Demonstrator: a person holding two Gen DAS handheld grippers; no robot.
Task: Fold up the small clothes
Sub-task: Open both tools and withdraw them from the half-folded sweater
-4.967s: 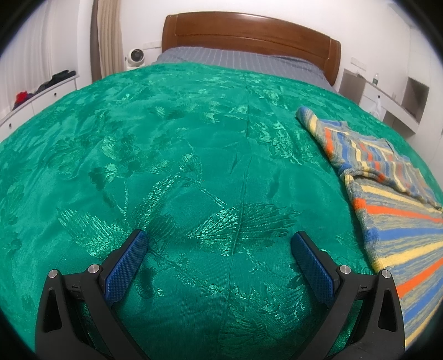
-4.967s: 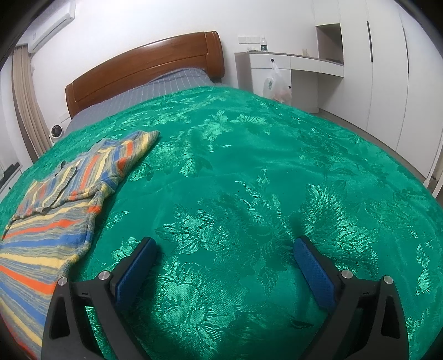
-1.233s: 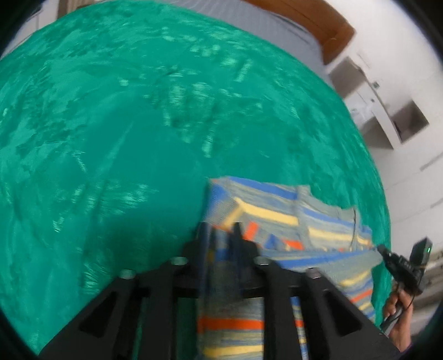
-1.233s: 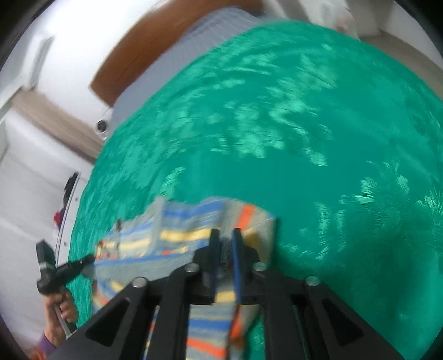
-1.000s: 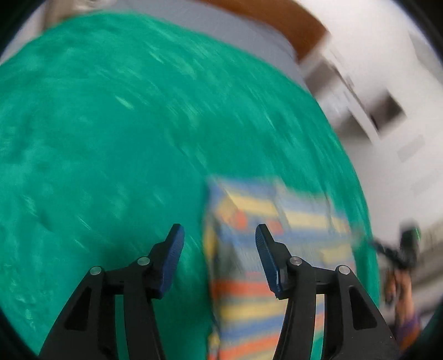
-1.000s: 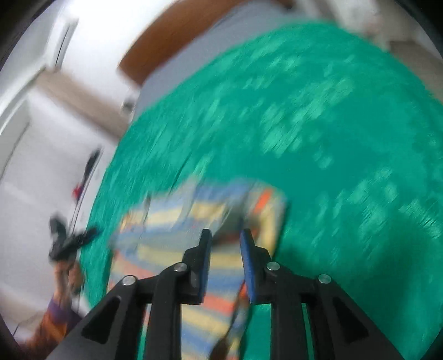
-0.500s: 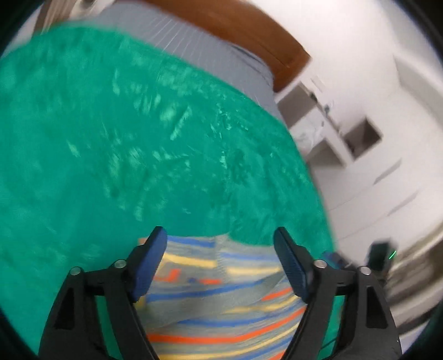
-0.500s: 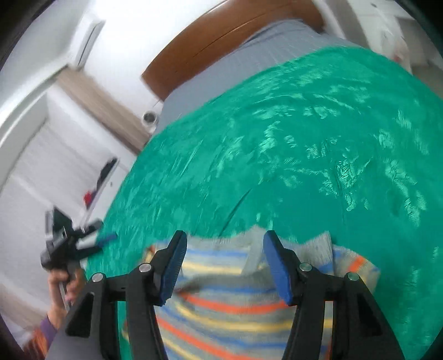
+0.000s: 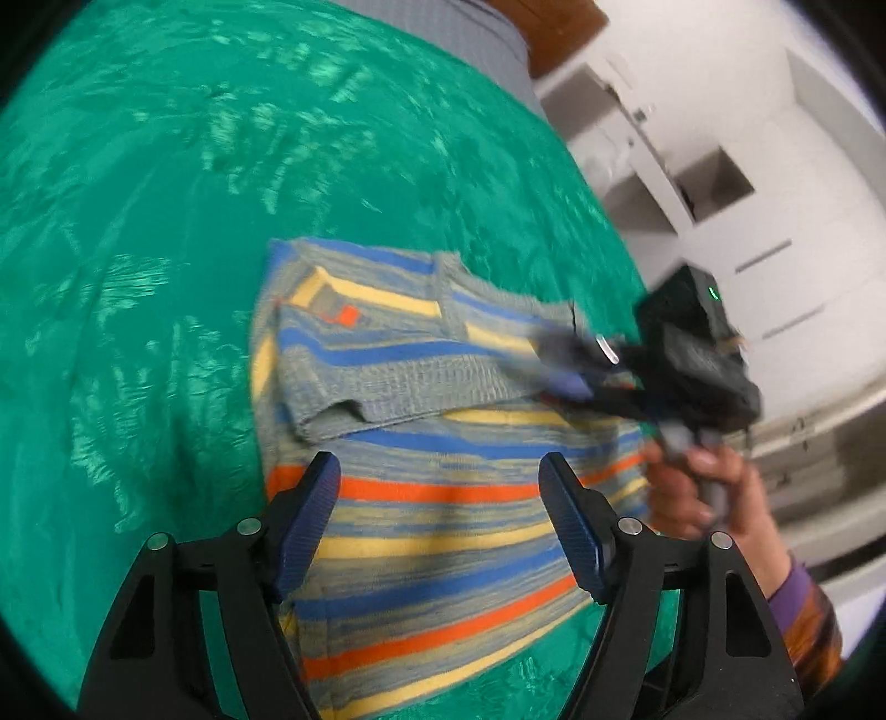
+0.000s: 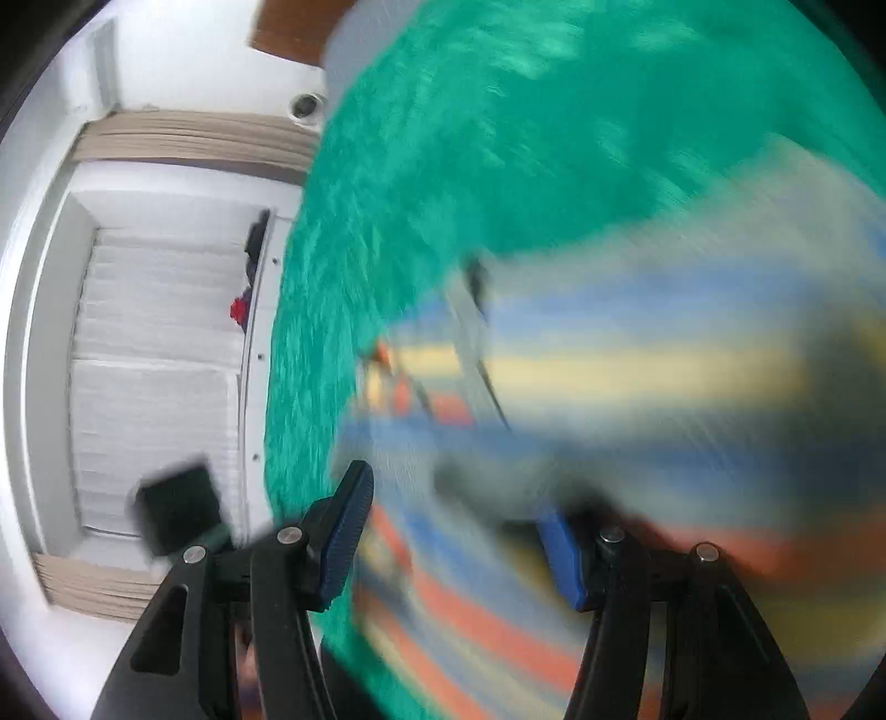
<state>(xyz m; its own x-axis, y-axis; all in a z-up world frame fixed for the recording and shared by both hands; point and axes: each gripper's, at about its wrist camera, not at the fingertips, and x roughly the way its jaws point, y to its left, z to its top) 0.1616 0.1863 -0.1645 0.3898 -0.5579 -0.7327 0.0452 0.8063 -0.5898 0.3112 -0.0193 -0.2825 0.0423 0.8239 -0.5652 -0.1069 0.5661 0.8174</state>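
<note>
A striped knit sweater (image 9: pixel 421 360) in grey, blue, yellow and orange lies flat on the green bedspread (image 9: pixel 138 277), one sleeve folded across its chest. My left gripper (image 9: pixel 437 465) hovers over the lower half. Its jaws are closing, the pads stand apart and nothing is pressed between them. In the left wrist view my right gripper (image 9: pixel 570 379) reaches in from the right edge of the sweater, held by a hand (image 9: pixel 692 487). The right wrist view is heavily blurred. There my right gripper (image 10: pixel 454 498) stands open just above the sweater (image 10: pixel 637 387).
The bedspread (image 10: pixel 443 166) covers the whole bed. A wooden headboard (image 9: pixel 554 22) and white cabinets (image 9: pixel 692 166) lie beyond it. White drawers (image 10: pixel 155 332) stand along the bed's other side. A dark blurred shape (image 10: pixel 177 509) sits low on the left.
Both grippers were shut on the sweater's top edge, then let go and opened. The sweater now lies flat. My right gripper has swung quickly across the sweater toward its side.
</note>
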